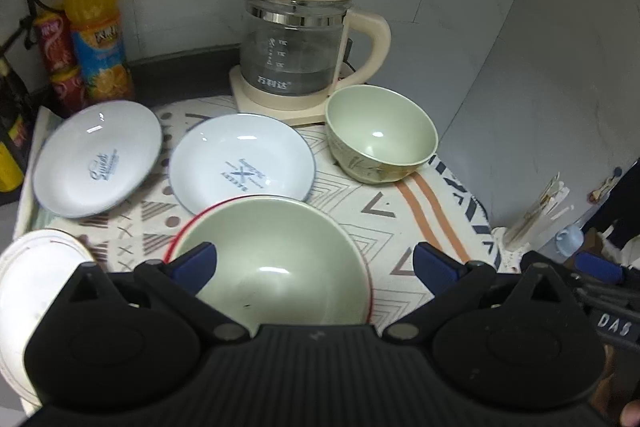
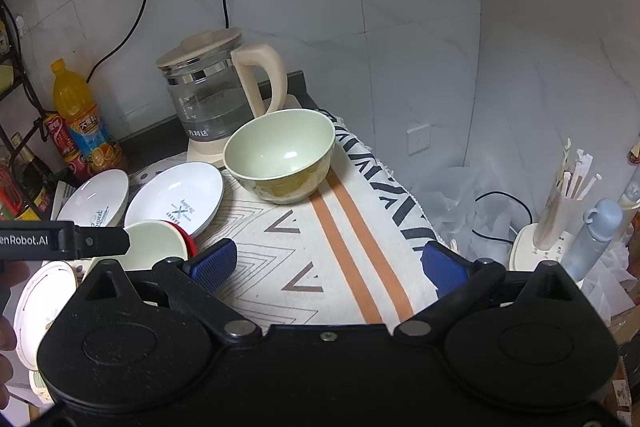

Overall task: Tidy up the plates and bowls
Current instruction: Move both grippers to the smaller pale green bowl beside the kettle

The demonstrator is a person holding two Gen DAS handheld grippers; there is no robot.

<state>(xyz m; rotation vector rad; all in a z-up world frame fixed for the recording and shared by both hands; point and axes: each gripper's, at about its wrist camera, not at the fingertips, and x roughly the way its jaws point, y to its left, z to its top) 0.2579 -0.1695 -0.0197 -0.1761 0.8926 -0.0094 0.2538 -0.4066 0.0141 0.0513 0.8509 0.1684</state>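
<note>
- Left gripper (image 1: 314, 265), fingers spread wide, hovers over a pale green bowl with a red rim (image 1: 276, 259); the bowl seems to rest on the patterned cloth of the table (image 1: 384, 223), grasped by nothing
- Right gripper (image 2: 326, 265), fingers likewise apart, holds nothing
- Beyond lie two white shallow plates with blue print (image 1: 242, 163), side by side
- Farther right stands a second pale green bowl (image 2: 280, 155); behind it a glass kettle with a cream lid (image 1: 298, 39)
</note>
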